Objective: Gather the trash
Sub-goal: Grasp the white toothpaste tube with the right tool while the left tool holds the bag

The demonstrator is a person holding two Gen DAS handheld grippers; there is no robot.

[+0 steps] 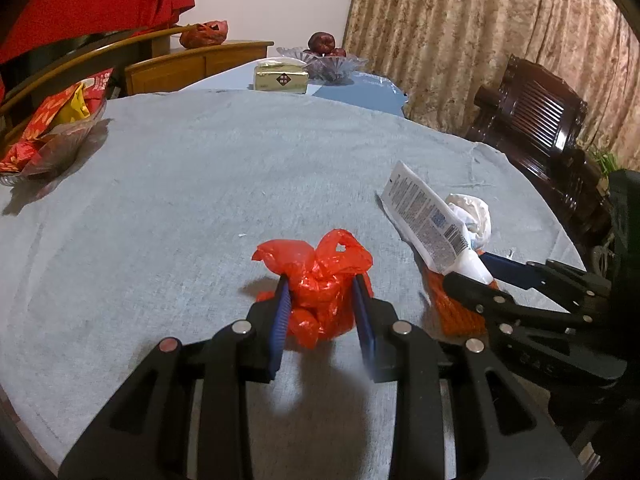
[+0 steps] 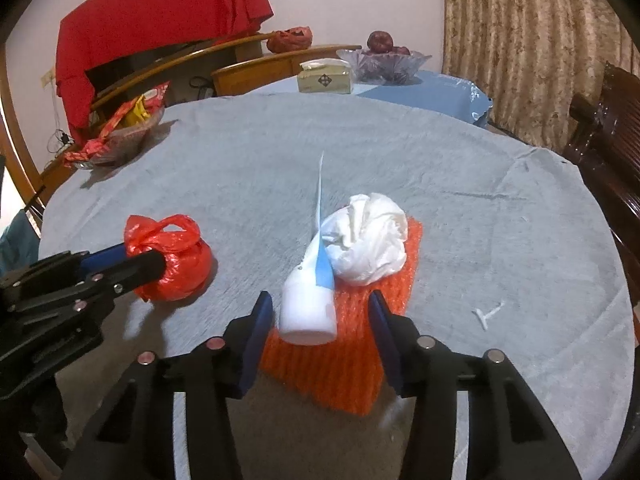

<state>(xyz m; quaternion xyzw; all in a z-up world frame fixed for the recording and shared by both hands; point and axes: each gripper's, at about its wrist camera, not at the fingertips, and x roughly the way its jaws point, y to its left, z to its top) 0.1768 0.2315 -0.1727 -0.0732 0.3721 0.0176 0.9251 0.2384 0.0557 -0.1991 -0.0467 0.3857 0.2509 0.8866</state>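
Left gripper (image 1: 320, 300) pinches the red bag (image 1: 320, 280) on the near cloth (image 1: 200, 200). Right gripper (image 2: 320, 328) – jaws spread around the white tube (image 2: 308, 300), not touching.

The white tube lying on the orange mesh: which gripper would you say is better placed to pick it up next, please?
Right. The right gripper is open with the white tube between its fingers; the left gripper brackets the red bag.

Both the left black plastic two-finger gripper (image 1: 322, 292) and its right twin (image 2: 320, 312) have slotted black linkage arms. Round silver pins stud the joints. Ribbed blue pads (image 1: 280, 312) line the fingers.
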